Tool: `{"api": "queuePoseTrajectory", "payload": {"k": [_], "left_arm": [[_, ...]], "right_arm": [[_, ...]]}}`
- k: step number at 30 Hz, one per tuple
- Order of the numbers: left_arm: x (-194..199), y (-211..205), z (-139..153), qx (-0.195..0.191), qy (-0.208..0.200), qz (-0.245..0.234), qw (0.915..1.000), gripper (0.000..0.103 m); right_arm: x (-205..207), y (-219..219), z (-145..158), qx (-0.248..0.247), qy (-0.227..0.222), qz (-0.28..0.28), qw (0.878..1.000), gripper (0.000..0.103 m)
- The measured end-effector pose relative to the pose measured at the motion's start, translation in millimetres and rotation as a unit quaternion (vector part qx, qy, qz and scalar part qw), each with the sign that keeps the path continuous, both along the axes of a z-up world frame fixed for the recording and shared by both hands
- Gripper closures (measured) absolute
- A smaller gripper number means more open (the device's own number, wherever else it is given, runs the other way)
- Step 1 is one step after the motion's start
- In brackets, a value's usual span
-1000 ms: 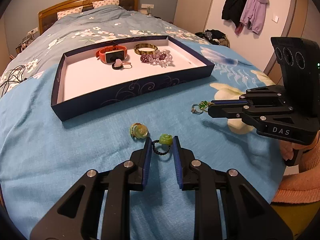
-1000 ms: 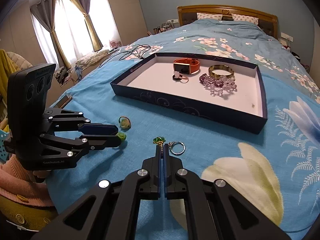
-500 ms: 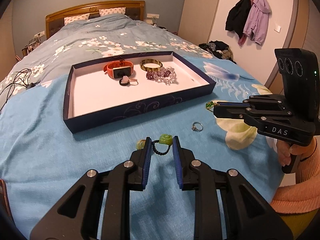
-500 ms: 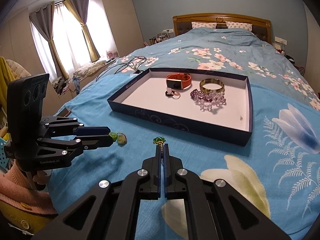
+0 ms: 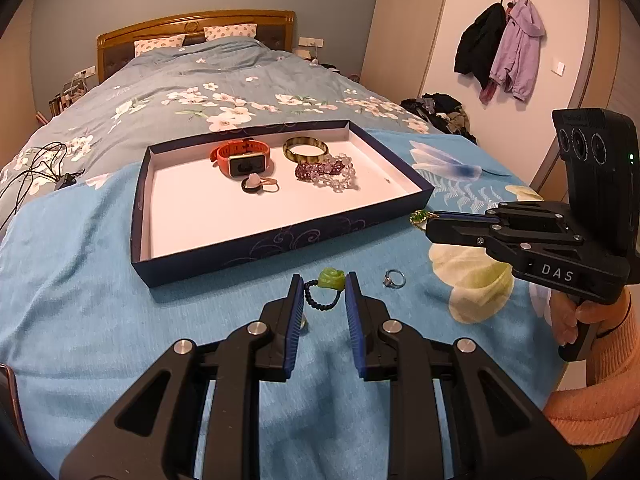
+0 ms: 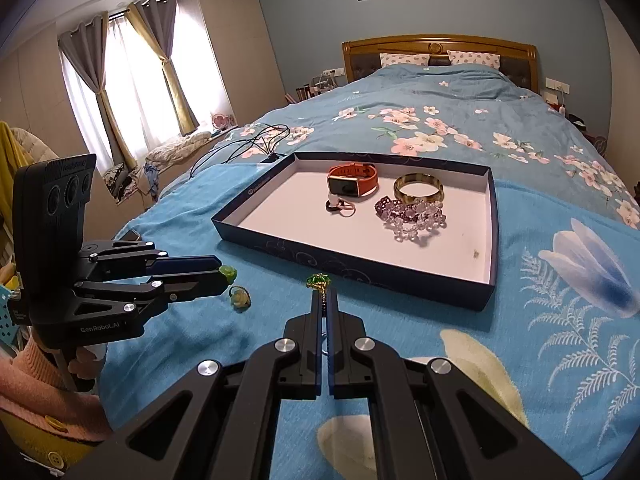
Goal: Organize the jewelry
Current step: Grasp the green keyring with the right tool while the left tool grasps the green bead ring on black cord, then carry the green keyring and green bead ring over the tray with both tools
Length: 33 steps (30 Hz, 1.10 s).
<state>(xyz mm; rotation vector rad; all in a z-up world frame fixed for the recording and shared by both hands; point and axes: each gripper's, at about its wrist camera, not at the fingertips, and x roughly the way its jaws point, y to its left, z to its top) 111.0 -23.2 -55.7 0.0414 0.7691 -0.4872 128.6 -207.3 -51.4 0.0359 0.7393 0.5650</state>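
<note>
A dark blue tray (image 5: 280,240) with a white floor lies on the bed and holds an orange watch (image 5: 240,156), a gold bangle (image 5: 306,148), a purple bead bracelet (image 5: 326,170) and rings (image 5: 258,186). My left gripper (image 5: 322,292) is shut on a green rose charm with a black bead loop (image 5: 330,280), held above the blanket in front of the tray. My right gripper (image 6: 325,296) is shut on a green pendant with gold chain (image 6: 318,280), held near the tray's front wall (image 6: 360,264). A silver ring (image 5: 394,279) and a pale green ring (image 6: 240,298) lie on the blanket.
The blue blanket (image 5: 80,300) covers the near end of the bed. Black cables (image 5: 36,168) lie on the duvet to the tray's left. Clothes hang on wall hooks (image 5: 500,48) at the right. A phone edge (image 6: 132,235) lies near the bed's left side.
Both grippers have risen from the blanket with their pieces and moved toward the tray. The silver ring and pale green ring stayed on the blanket.
</note>
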Motion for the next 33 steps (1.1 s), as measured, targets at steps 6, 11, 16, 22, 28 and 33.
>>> {"api": "queuePoseTrajectory", "payload": {"k": [6, 11, 16, 22, 28, 33], "left_arm": [[4.3, 1.3, 3.1, -0.002, -0.004, 0.010, 0.9999, 0.082], [9.5, 2.0, 3.9, -0.003, -0.005, 0.017, 0.9998, 0.082], [13.7, 2.6, 8.3, -0.003, -0.012, 0.021, 0.9997, 0.082], [19.2, 3.5, 13.3, -0.007, -0.022, 0.030, 0.9993, 0.082], [26.3, 4.3, 15.8, -0.008, -0.025, 0.035, 0.9990, 0.082], [32.9, 4.0, 18.1, -0.007, -0.027, 0.040, 0.9988, 0.082]], "right_arm": [[4.3, -2.2, 3.6, 0.002, -0.006, -0.004, 1.000, 0.102], [6.3, -2.4, 7.0, 0.001, -0.011, -0.004, 1.000, 0.102], [11.8, -2.1, 11.3, -0.001, -0.018, -0.005, 1.000, 0.102], [20.1, -3.2, 15.5, 0.001, -0.024, -0.007, 1.000, 0.102], [29.2, -4.4, 18.1, -0.002, -0.027, -0.009, 1.000, 0.102], [37.7, -4.2, 18.4, -0.004, -0.027, -0.009, 1.000, 0.102]]}}
